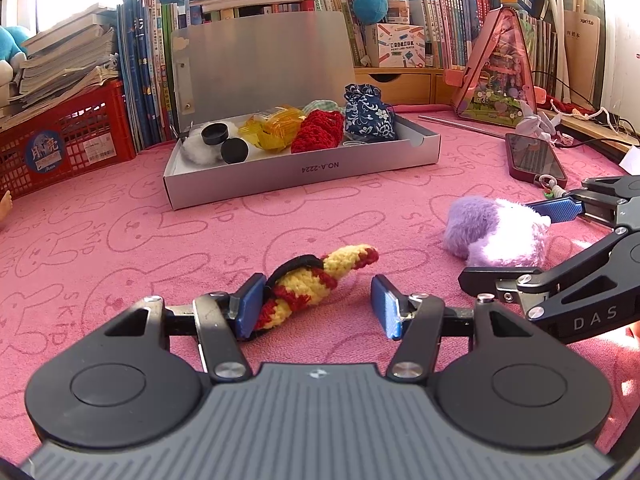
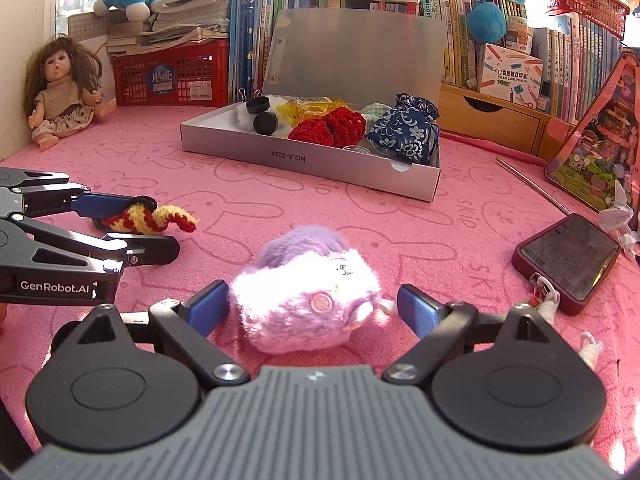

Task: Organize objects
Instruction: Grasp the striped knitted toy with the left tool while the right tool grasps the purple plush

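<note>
- Two grippers low over the pink bunny-print cloth (image 1: 120,216), both with blue pads.
- Left gripper (image 1: 316,306), lower centre of the left wrist view: jaws part-spread, not clamped. The yellow-and-red crocheted piece (image 1: 316,280) lies between them, touching the left pad (image 1: 250,304); clear gap to the right pad. A black band wraps the piece's near end.
- Right gripper (image 2: 308,312), lower centre of the right wrist view: jaws wide around the purple-and-white plush toy (image 2: 308,300). Left pad (image 2: 208,308) is at the fur's edge, right pad a little clear of it; not squeezing, toy rests on the cloth.
- In the left wrist view the plush toy sits at mid right, just beside the crocheted piece; right gripper's arms enter from the right edge.
- Silver cardboard box (image 1: 288,182), centre of frame beyond both toys, lid propped upright behind it.
- Inside the box, left to right: white fluff with two black caps (image 1: 216,134), yellow plastic packet (image 1: 272,126), red crocheted item (image 1: 318,132), blue floral drawstring pouch (image 1: 368,114).
- Phone in dark red case (image 2: 568,258) at right on the cloth, screen up.
- Doll (image 2: 62,88) seated upper left of the right wrist view, beside a red plastic crate (image 2: 172,76).
- Books, blue plush toys along the back.
</note>
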Tool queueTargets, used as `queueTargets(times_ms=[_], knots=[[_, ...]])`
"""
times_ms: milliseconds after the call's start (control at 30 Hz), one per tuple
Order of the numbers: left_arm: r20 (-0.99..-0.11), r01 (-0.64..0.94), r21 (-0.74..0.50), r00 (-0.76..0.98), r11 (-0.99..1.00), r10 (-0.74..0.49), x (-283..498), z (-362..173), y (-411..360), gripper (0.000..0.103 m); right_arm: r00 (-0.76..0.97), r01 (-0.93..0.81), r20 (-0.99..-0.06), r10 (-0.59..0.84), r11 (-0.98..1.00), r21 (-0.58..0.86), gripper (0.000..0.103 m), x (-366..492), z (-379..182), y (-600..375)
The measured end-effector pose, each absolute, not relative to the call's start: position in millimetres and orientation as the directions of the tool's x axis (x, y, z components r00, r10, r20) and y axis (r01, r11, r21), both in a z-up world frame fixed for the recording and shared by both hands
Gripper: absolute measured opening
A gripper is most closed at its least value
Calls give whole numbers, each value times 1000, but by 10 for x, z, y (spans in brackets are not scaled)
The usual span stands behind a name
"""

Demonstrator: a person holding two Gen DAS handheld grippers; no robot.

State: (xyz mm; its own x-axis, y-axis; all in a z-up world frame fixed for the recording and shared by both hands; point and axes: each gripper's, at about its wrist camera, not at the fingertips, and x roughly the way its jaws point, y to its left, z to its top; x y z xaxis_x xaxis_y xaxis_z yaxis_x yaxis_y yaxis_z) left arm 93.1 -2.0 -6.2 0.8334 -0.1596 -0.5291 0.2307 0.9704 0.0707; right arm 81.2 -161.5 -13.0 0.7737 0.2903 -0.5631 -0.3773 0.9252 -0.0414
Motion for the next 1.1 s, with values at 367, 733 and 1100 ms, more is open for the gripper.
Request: queueTargets(times_ms=[367, 733, 1100], knots=[[-526, 224, 68, 836, 972, -156, 925, -58, -15, 60, 770, -393, -553, 319, 919, -17, 83, 794, -129, -1629], [-517, 192, 85, 848, 978, -122, 895, -34, 0, 41, 774, -396, -538, 334, 918, 1, 69, 773, -126, -1647], [-530, 183, 60, 839, 981, -125, 861, 31, 10, 38, 794, -357, -520, 315, 934, 20, 67, 772, -104, -1712]])
